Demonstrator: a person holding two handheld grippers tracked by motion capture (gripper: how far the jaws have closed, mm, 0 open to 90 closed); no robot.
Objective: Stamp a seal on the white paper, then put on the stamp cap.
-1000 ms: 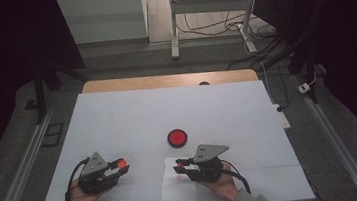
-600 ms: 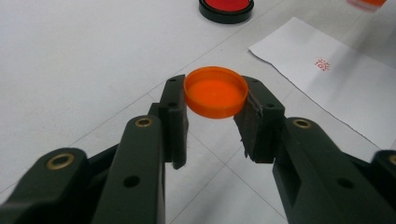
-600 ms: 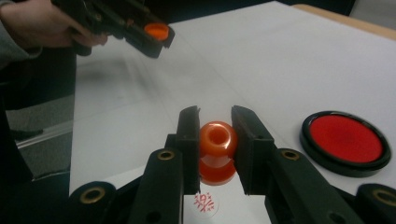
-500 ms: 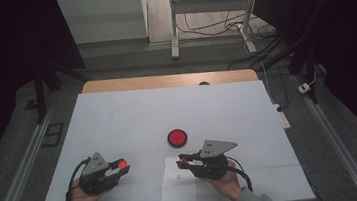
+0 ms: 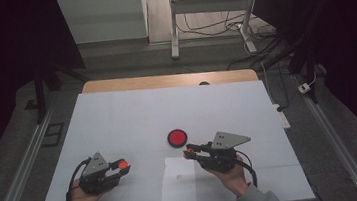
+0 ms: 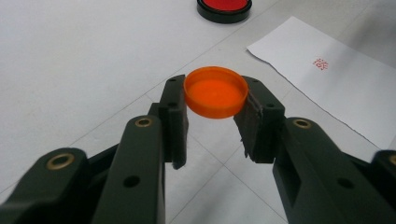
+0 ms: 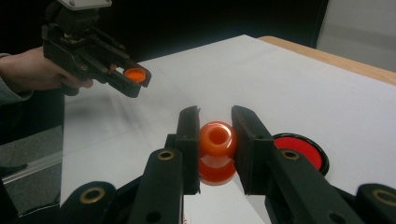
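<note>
In the high view I had the left gripper [image 5: 121, 167] at about 7 o'clock on the white table [image 5: 133, 120], and the right gripper [image 5: 190, 152] at about 5 o'clock. Both hands came in from the bottom edge.

In the left gripper view, the jaws were closed on an orange cap [image 6: 215, 91]. The pads pressed on its two sides, and its open side faced up, a little tilted. It hung above the table and did not touch it.

In the right gripper view, the jaws were clamped on an orange stamp [image 7: 217, 151], a small rounded body with a hollow at the end facing the camera. It sat between the two pads, clear of the table.

The red ink pad [image 5: 177, 138], in a black round case, lay open on the table at about 12 o'clock from the right gripper's tips, near but apart. A white sheet of paper [image 5: 177, 181] lay between the two grippers, toward 6 o'clock on the table. It carried a small red stamp mark [image 5: 178, 176]. The two grippers were well apart.
</note>
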